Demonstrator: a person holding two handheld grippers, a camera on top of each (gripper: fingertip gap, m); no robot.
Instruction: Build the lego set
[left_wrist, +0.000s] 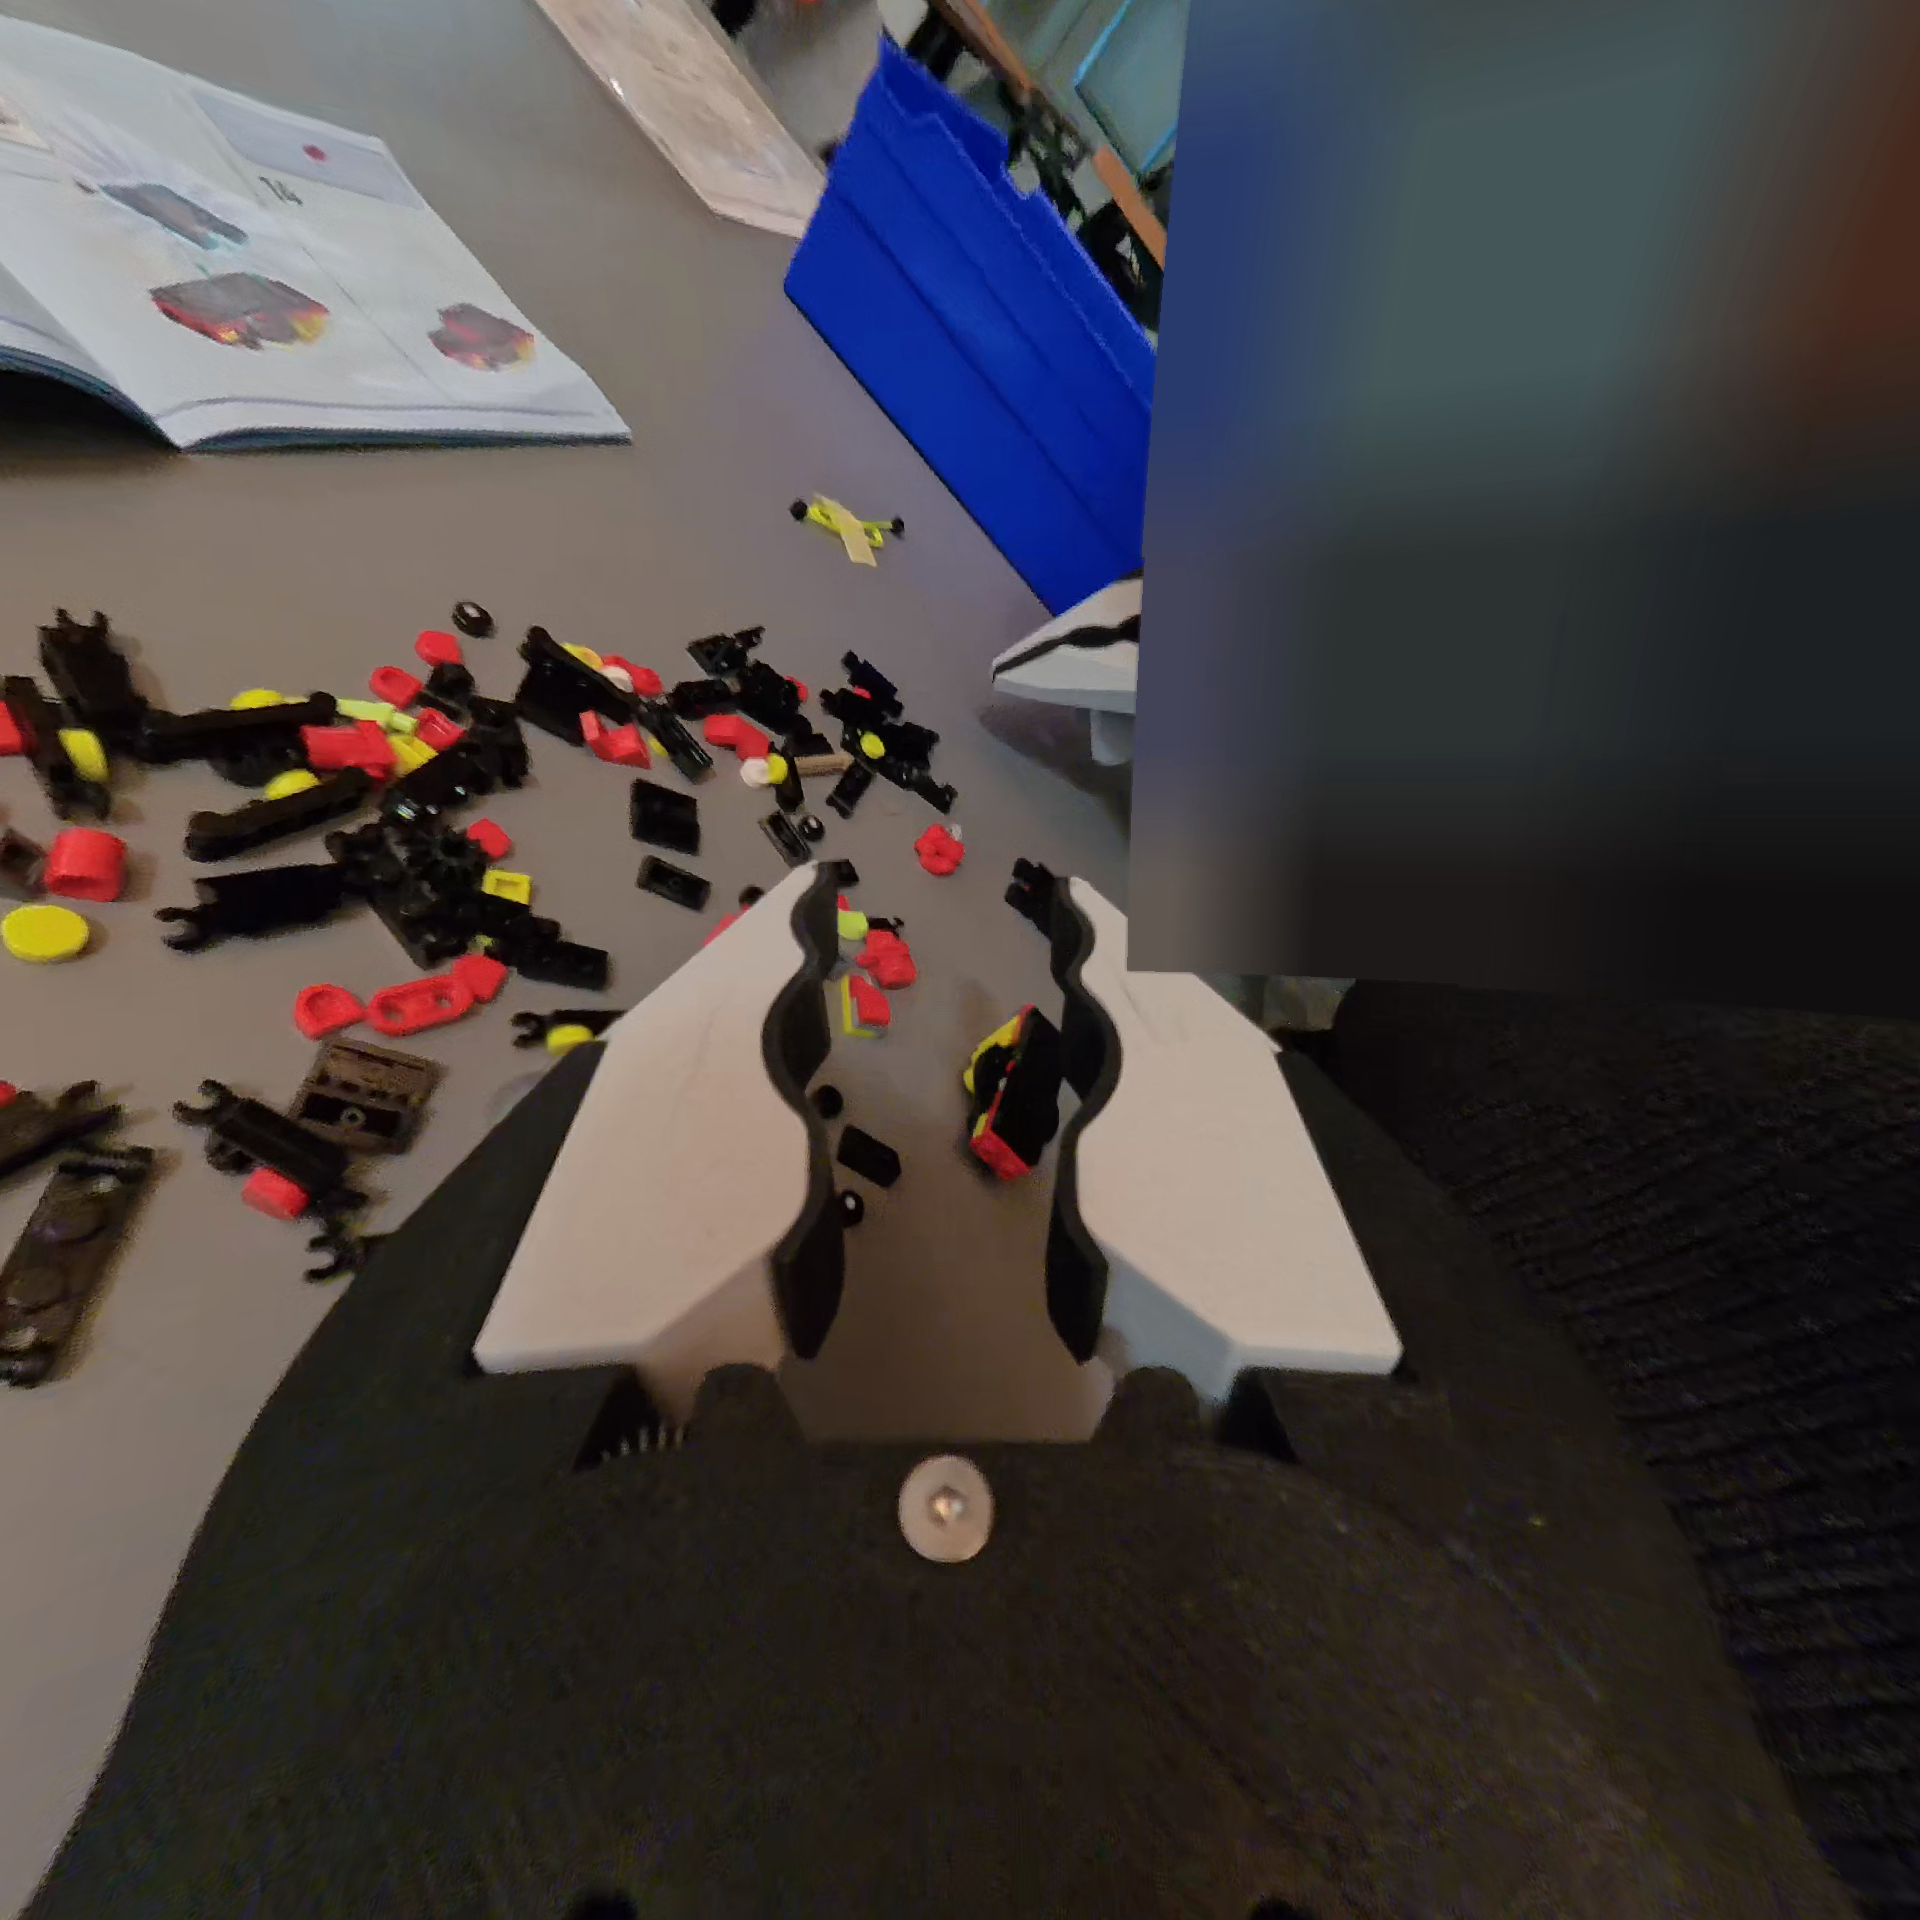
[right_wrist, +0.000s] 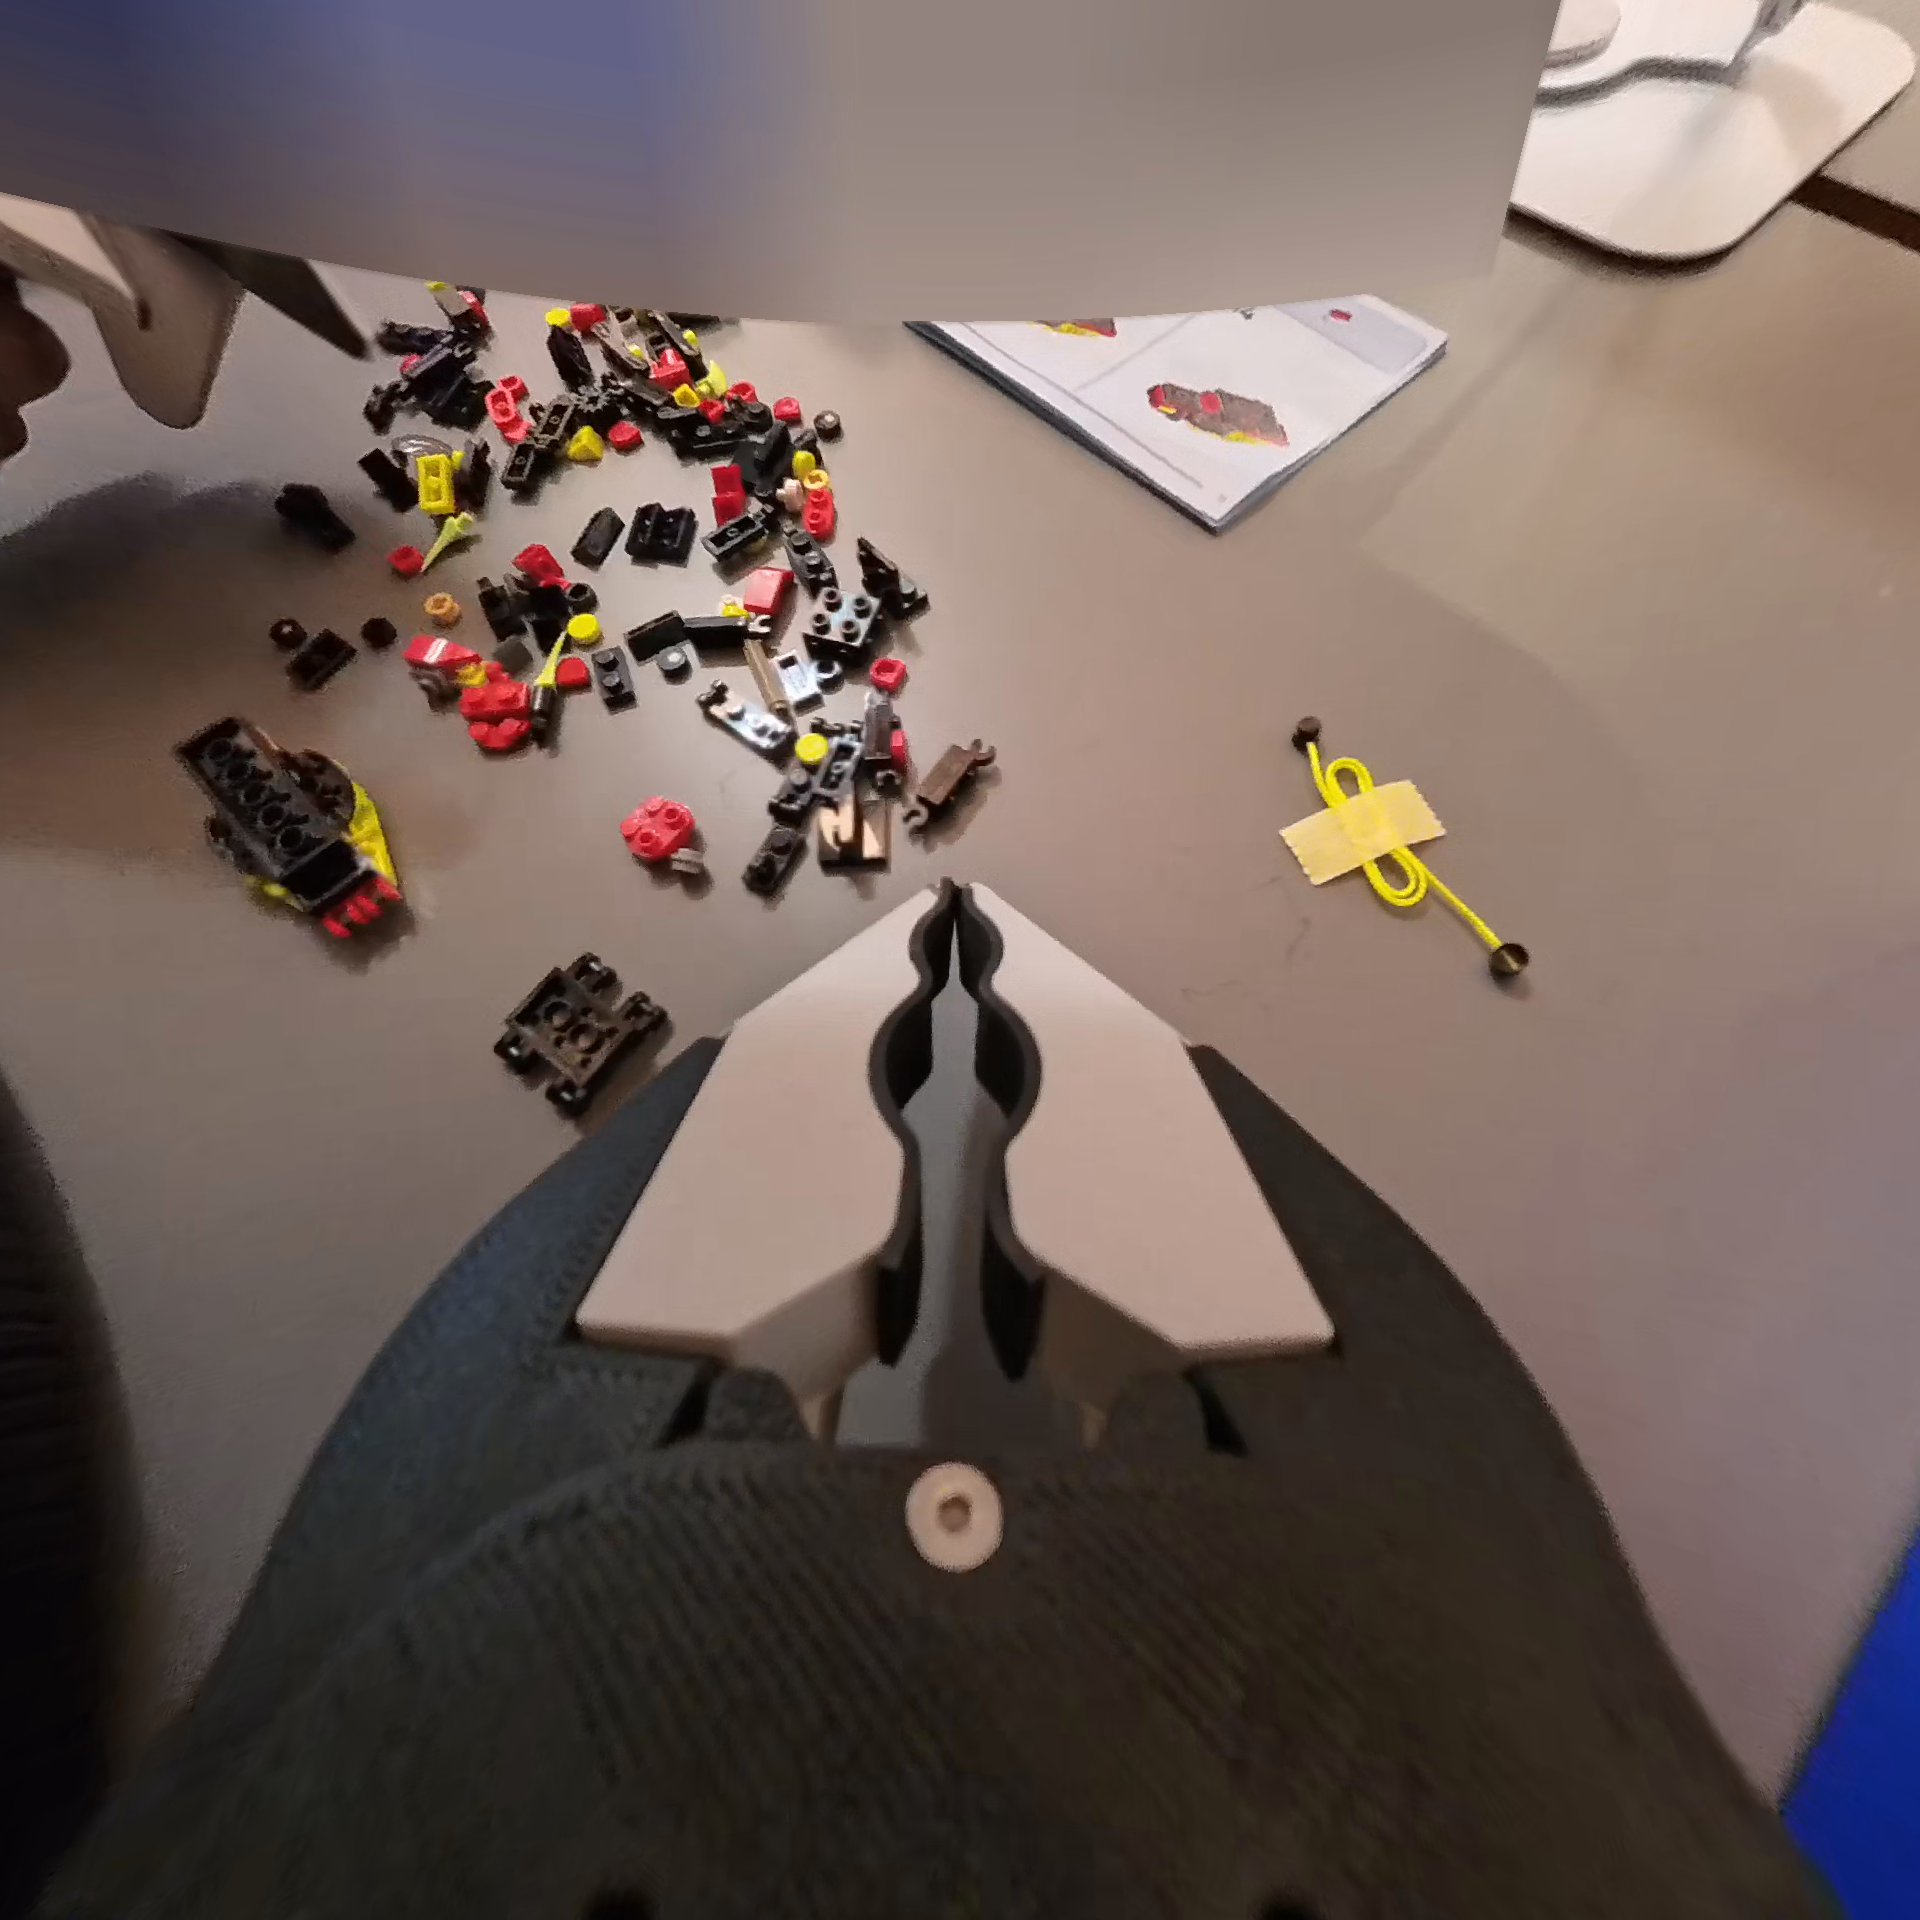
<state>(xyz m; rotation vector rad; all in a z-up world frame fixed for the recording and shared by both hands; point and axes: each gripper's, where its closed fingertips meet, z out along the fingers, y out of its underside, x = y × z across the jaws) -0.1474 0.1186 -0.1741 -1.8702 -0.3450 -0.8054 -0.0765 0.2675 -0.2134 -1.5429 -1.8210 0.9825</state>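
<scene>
My left tongs (left_wrist: 940, 883) open over brick pile (left_wrist: 436, 831), nothing gripped; small black-red-yellow build (left_wrist: 1013, 1091) just beside my right-hand finger (left_wrist: 1081, 997). My right tongs (right_wrist: 951, 891) closed, empty, above bare table (right_wrist: 1351, 1143), near black plate (right_wrist: 577, 1029). Yellow cord (right_wrist: 1371, 831) well apart.

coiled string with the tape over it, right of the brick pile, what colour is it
Neon yellow string with dark end caps, clearest in the right wrist view.
</scene>
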